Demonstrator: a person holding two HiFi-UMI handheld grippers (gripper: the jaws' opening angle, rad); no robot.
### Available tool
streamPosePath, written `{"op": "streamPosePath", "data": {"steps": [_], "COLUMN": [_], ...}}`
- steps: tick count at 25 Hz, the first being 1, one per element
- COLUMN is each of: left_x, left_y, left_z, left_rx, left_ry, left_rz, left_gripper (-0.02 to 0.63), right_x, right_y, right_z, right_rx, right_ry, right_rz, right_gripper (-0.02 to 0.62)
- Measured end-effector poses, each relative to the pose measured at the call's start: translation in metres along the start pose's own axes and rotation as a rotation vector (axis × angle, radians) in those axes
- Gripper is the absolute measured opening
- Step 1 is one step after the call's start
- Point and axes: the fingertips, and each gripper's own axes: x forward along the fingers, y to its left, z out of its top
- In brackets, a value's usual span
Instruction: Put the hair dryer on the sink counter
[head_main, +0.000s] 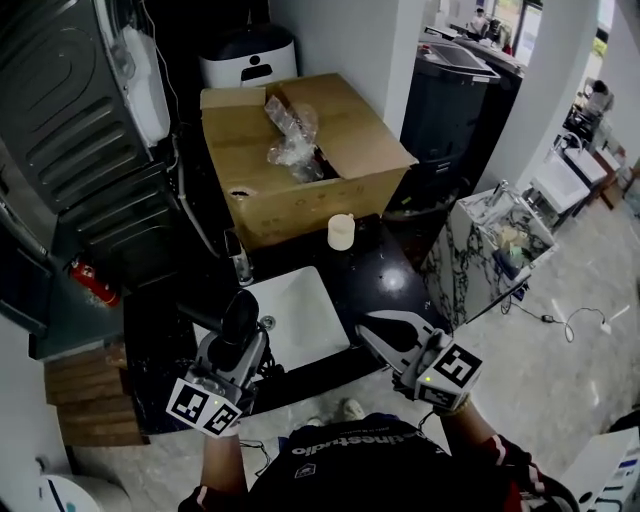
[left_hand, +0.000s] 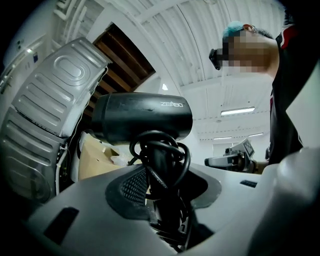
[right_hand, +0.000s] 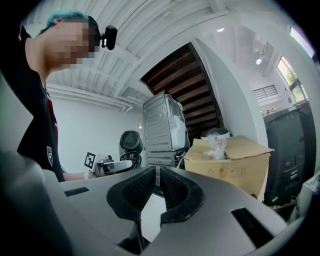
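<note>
Left tongs clamped on the handle of a black hair dryer. Its cord is looped round the handle and its barrel lies crosswise above the tips. Right tongs together and empty, well apart to the right. Below, between both tongs, a white sink set in a dark surface.

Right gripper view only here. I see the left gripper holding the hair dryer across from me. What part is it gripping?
Observer: The left gripper is shut on the hair dryer by its handle, cord coiled round it, barrel above the jaws.
Operator: Sink position?
Observer: In the head view, the white sink basin sits just right of the dryer, set in the black counter.
Operator: Counter clutter?
Observer: One pale cup, between the basin and the cardboard box.
</note>
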Motion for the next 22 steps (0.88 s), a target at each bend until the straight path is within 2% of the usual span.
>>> {"op": "streamPosePath", "data": {"steps": [5,8,12,16,19,22], "left_x": [0.058,0.092,0.133,0.162,0.172,0.178], "left_y": [-0.014,-0.031,-0.053,-0.07,-0.083,-0.102], "left_z": [-0.042,-0.078,-0.14,-0.216,-0.263,-0.293], "left_rx": [0.009,0.001,-0.053,-0.108,-0.111,-0.085], "left_ry": [0.108,0.19,0.311,0.475,0.609,0.737], "left_rz": [-0.117,-0.219,-0.348,-0.429,-0.475,-0.536], "left_gripper": [0.179,0.179,0.179,0.179,0.179,0.179], "right_x": [-0.028,-0.05,-0.076,-0.094,-0.105,-0.116], "right_y": [-0.036,-0.054,-0.072,-0.084,-0.087,-0.088], "right_z": [-0.006,-0.01,-0.021,-0.035,-0.043,-0.051], "right_rx": [0.02,0.04,0.057,0.085,0.103,0.121], "right_ry": [0.0,0.001,0.018,0.031,0.045,0.058], "right_rz": [-0.091,-0.156,-0.234,-0.296,-0.33,-0.361], "right_gripper": [0.043,0.044,0.043,0.043,0.044,0.044]}}
